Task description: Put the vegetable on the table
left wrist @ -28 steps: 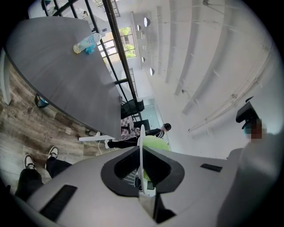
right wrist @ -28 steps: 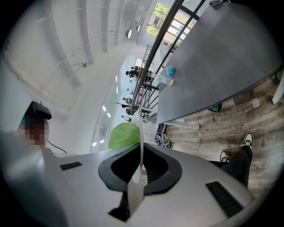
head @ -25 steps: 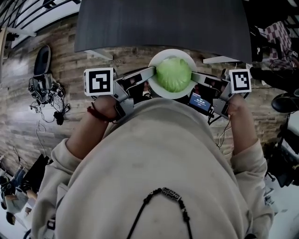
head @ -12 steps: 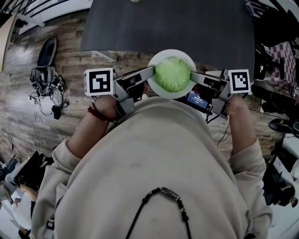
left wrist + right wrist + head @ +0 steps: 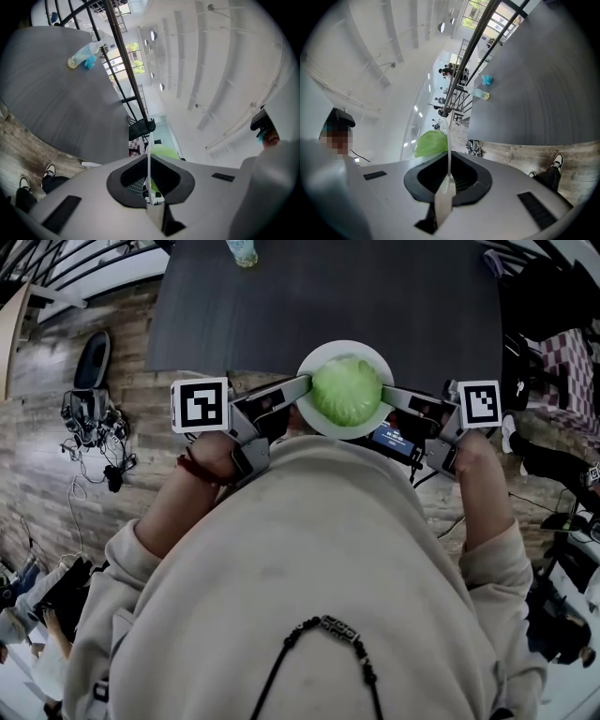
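A pale green cabbage (image 5: 346,390) lies on a white plate (image 5: 343,346), held in the air in front of my chest, over the near edge of the dark grey table (image 5: 328,296). My left gripper (image 5: 302,386) is shut on the plate's left rim and my right gripper (image 5: 389,393) on its right rim. In the left gripper view the rim (image 5: 149,154) runs edge-on into the shut left gripper (image 5: 150,190), with the cabbage (image 5: 165,153) beyond. The right gripper view shows the same: rim (image 5: 449,140), shut right gripper (image 5: 449,180), cabbage (image 5: 430,143).
A plastic bottle (image 5: 242,251) lies at the table's far edge, also seen as the bottle (image 5: 84,54) with something blue beside it. A bundle of cables (image 5: 94,423) lies on the wood floor at left. Dark bags and checked cloth (image 5: 553,334) crowd the right side.
The table has come nearer in the head view: its near edge is now under the plate and the bottle has come into sight. Both grips on the plate are unchanged.
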Tool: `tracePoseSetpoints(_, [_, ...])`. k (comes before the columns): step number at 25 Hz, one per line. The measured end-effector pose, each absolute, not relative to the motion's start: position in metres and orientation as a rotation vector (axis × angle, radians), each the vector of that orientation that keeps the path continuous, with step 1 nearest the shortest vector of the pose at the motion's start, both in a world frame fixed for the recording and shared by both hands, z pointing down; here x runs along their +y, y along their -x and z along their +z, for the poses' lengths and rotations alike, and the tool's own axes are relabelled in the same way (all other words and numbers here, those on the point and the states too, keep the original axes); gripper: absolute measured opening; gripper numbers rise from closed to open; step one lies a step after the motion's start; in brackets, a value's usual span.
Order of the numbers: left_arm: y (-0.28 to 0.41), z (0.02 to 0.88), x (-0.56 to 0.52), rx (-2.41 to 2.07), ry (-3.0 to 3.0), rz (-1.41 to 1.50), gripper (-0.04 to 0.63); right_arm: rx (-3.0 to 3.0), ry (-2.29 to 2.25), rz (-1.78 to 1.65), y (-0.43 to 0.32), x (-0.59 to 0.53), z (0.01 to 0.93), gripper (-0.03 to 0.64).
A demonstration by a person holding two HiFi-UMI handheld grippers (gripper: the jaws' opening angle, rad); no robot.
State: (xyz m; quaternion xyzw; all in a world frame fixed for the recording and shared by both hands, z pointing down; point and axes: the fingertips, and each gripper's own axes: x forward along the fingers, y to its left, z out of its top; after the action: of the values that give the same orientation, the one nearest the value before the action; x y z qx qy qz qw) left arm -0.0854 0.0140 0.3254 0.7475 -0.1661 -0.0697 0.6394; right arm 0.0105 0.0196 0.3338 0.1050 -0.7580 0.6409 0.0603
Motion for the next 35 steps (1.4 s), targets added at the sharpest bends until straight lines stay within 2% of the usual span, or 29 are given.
tracePoseSetpoints(7, [0.014, 0.326, -0.027, -0.391, -1.673, -0.126, 0.02, -2.282, -0.297, 1.996, -0.082, -0.021, 0.337, 0.031])
tracePoseSetpoints(13, [-0.012, 0.328, -0.032, -0.401, -1.674, -0.067, 0.021, -2.258, -0.272, 2.036, -0.107, -0.025, 0.347, 0.029])
tracePoseSetpoints(24, [-0.022, 0.341, -0.04, -0.393, -1.659, 0.0, 0.021, -2.267, -0.3, 2.07, -0.117, -0.03, 0.361, 0.026])
tracePoseSetpoints(35, [-0.024, 0.334, -0.076, -0.232, -1.717, 0.031, 0.021, -2.303, -0.533, 2.074, -0.116, -0.051, 0.345, 0.026])
